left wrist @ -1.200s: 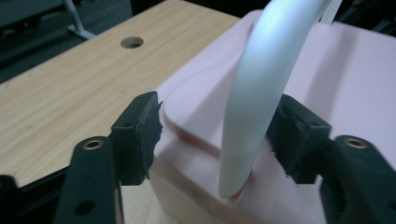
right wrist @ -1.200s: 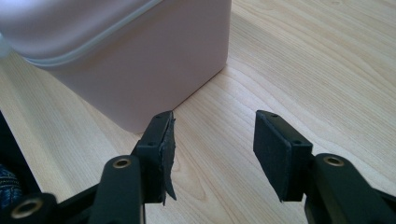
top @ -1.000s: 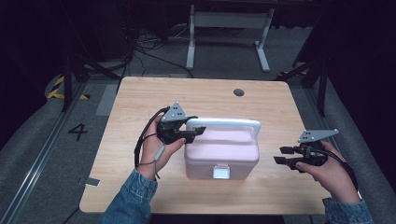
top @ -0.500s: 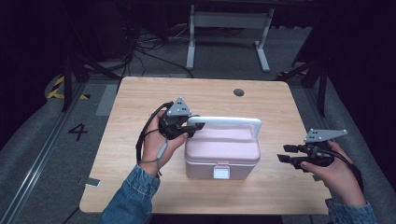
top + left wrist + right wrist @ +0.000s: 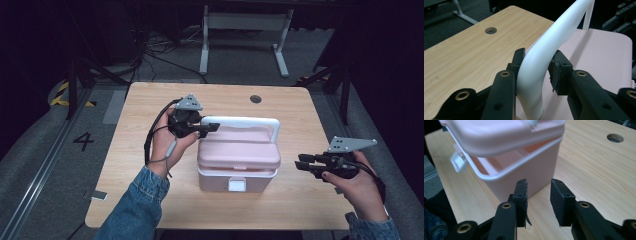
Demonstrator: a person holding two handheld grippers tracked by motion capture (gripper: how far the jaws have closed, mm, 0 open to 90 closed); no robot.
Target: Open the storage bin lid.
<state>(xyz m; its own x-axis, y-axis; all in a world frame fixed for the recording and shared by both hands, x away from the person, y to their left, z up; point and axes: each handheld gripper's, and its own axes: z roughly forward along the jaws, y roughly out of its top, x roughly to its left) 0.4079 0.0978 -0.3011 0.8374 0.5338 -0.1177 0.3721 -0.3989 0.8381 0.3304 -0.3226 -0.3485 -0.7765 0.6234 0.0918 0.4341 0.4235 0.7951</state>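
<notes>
Wooden table (image 5: 150, 150): left gripper (image 5: 537, 72) clamped the pink plastic box's (image 5: 237, 172) white handle (image 5: 554, 40), lid partly raised; right gripper (image 5: 538, 195) open, empty.

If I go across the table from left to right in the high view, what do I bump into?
Left hand → left gripper → pink box → right gripper → right hand.
</notes>
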